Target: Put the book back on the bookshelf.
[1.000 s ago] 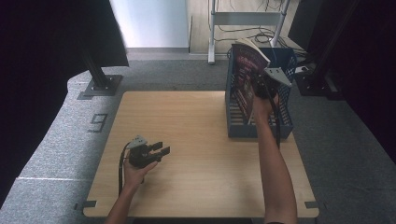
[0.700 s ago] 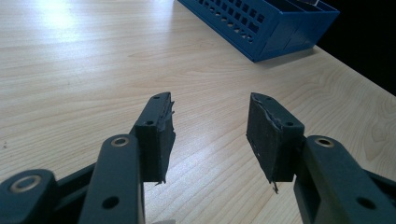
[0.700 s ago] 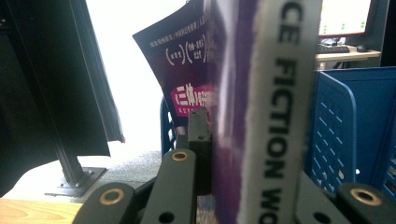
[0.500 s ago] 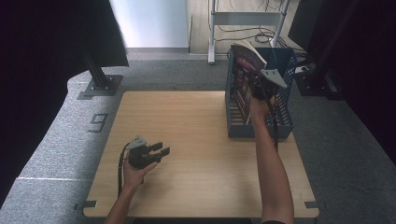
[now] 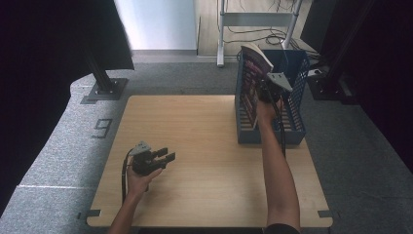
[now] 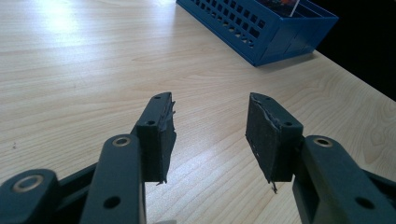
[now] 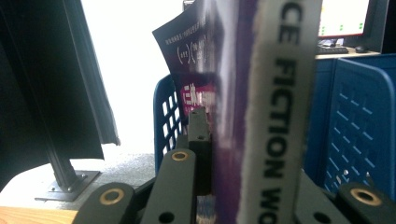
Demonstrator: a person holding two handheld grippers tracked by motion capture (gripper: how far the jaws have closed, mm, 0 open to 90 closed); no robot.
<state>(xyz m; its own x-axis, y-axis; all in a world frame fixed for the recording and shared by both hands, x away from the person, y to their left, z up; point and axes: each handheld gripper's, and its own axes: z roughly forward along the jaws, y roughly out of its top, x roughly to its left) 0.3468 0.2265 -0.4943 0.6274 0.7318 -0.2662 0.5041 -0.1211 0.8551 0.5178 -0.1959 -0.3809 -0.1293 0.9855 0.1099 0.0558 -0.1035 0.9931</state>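
The book (image 5: 252, 78), a purple-covered paperback with a pale spine, stands almost upright over the left part of the blue slotted rack (image 5: 297, 105), its lower edge down between the rack's walls and its top leaning a little toward the desk's far edge. In the right gripper view the spine (image 7: 280, 116) runs up the middle of the picture with the words "fiction" partly readable, and the cover sits flat against the black jaw on the left. The right gripper (image 5: 269, 90) is clenched on the book near its lower half, with the person's right hand just below it and the forearm reaching up from the desk's near edge.

The rack stands at the far right corner of the desk (image 5: 195, 146), its dividers running across its floor; whether the book's bottom edge already rests in a slot cannot be told, as the rack's front wall hides it.

The left gripper (image 5: 163, 159) lies low over the near left part of the desk, well apart from the rack. Its jaws are released and half spread with nothing between them, as the left gripper view shows over bare wood, the rack's (image 6: 261, 28) corner far ahead.

By my judgement the job is late in its course: the book is lifted and lined up inside the rack. What is left is to seat it in a slot, let go, and draw the right hand away.
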